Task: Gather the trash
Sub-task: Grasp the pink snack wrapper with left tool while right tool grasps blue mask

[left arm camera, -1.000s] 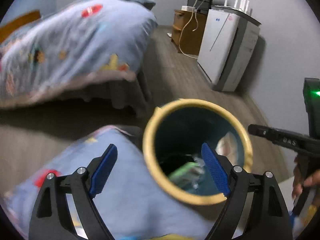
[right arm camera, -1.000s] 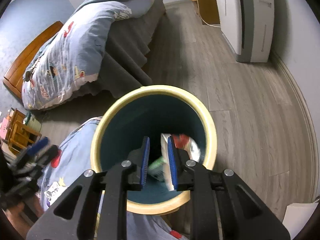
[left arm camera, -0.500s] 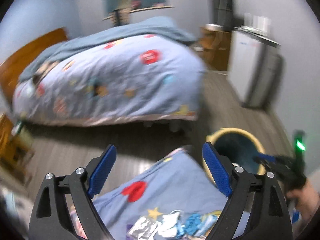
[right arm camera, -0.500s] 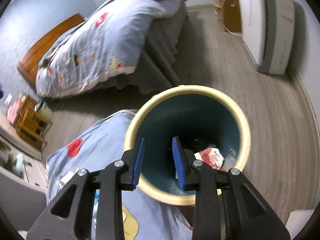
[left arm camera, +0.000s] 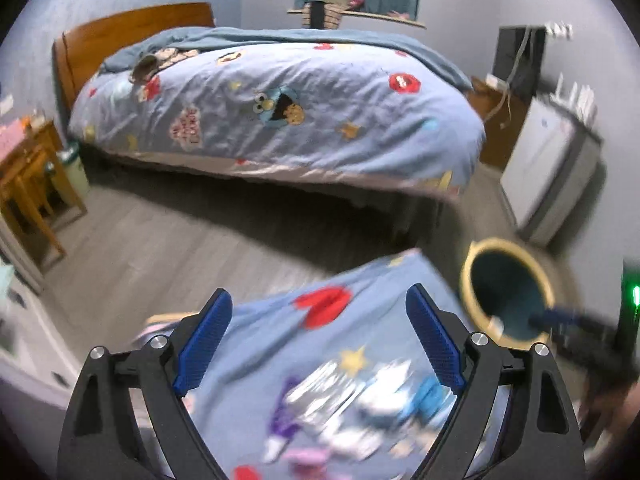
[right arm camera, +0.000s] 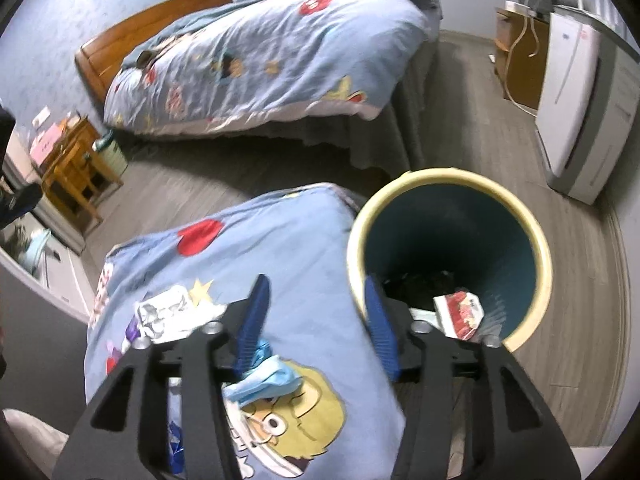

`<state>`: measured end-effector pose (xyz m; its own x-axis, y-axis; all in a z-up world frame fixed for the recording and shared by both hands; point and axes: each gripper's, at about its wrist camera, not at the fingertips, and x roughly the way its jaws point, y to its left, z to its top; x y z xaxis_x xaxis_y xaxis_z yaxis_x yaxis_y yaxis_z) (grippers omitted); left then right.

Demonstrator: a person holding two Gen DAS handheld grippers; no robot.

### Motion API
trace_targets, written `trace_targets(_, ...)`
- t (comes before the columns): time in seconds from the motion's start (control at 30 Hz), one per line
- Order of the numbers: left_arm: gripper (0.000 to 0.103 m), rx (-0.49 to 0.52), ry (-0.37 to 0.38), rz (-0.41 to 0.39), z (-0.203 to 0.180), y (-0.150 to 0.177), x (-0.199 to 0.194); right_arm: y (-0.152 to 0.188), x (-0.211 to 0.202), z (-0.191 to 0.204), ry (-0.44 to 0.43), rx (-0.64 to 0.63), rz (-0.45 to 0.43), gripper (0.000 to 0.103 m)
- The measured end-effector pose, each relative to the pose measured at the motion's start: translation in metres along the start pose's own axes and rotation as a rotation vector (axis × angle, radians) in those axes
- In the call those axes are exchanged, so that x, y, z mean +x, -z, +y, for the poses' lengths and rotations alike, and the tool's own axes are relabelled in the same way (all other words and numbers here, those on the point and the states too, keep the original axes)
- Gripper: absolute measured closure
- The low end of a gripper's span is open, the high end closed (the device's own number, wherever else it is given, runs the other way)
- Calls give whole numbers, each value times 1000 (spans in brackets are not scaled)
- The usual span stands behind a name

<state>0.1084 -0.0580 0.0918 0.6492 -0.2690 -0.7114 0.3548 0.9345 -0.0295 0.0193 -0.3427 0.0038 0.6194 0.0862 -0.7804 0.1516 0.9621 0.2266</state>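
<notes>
A teal trash bin with a cream rim [right arm camera: 448,178] stands on the floor beside a blue cartoon cloth surface [right arm camera: 256,248]. A red-and-white wrapper [right arm camera: 460,312] lies inside it. Several pieces of trash lie on the cloth: a silver foil wrapper [right arm camera: 164,312] and a crumpled blue mask [right arm camera: 264,380]; they show blurred in the left wrist view [left arm camera: 360,396]. My right gripper [right arm camera: 316,320] is open and empty, over the cloth's edge next to the bin. My left gripper [left arm camera: 320,344] is open and empty above the cloth. The bin [left arm camera: 508,292] is at its right.
A bed with a blue cartoon duvet [left arm camera: 280,108] fills the back. A white appliance [right arm camera: 580,112] stands by the right wall and a wooden cabinet [right arm camera: 516,60] behind it. A wooden side table [left arm camera: 28,184] is at the left. Grey plank floor [right arm camera: 460,112] lies between.
My right gripper let the wrapper drop into the bin, opened, and moved back left over the cloth. My left gripper swung left away from the bin to above the trash.
</notes>
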Motion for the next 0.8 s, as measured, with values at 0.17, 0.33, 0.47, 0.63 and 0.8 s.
trace_targets(0.17, 12, -23, -14, 14, 37, 53, -18, 18, 12, 32, -51, -25, 74, 41)
trace_targets(0.33, 12, 21, -51, 109, 60, 100, 3, 38, 25, 75, -48, -95, 152, 40)
trace_targets(0.47, 12, 112, -71, 140, 53, 118, 21, 45, 37, 78, 46, -84, 171, 40)
trace_targets(0.63, 12, 121, 22, 227, 36, 134, 46, 55, 51, 49, 83, 19, 233, 40)
trace_targets(0.8, 12, 39, 79, 305, 27, 141, 66, 67, 65, 23, 61, 128, 300, 40)
